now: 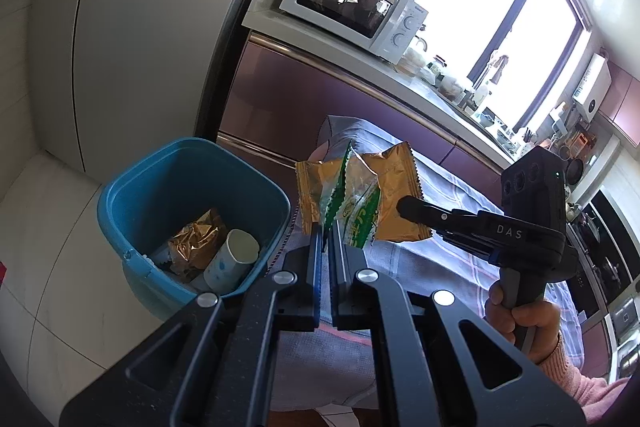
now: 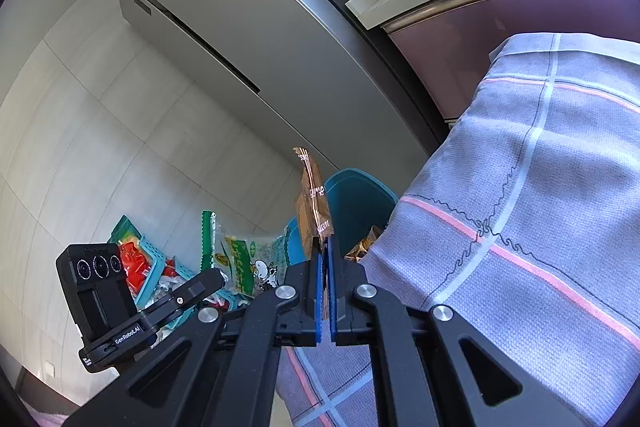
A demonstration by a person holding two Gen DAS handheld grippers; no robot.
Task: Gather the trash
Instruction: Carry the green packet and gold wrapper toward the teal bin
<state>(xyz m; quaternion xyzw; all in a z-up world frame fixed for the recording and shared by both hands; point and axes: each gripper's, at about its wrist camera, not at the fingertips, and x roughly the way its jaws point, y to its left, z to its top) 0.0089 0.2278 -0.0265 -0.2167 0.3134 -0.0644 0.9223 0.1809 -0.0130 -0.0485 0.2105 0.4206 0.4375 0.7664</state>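
Both pieces of trash were thin snack wrappers, and by the look of them they would weigh almost nothing, flop and crackle under any touch, and slide easily between smooth pads, so a pinch on a flat sealed edge or corner seemed the safest hold rather than the puffed middle. The left gripper (image 1: 329,227) had its jaws pressed together on the lower edge of the green wrapper (image 1: 352,203), which stood up above the tips, held in the air beside the cloth-covered table (image 1: 452,187). The right gripper (image 2: 325,247) was likewise clamped tight, nipping the orange wrapper (image 2: 312,203) near a bottom corner; from its own camera the packet showed nearly edge-on, rising straight above the tips. In the left view the two wrappers overlapped, the orange one behind the green, and whether they touched could not be told. The blue bin (image 1: 120,195) sat on the tiled floor (image 1: 48,211) just below and to the left of the wrappers, against the edge of the table, already holding a crumpled gold packet (image 1: 196,243) and a paper cup (image 1: 234,259). Neither wrapper was over the opening yet. Being so light, each would probably flutter rather than drop straight, so release looked best made low and well within the rim. A teal basket (image 2: 154,259) of other packets lay behind the left gripper in the right view.
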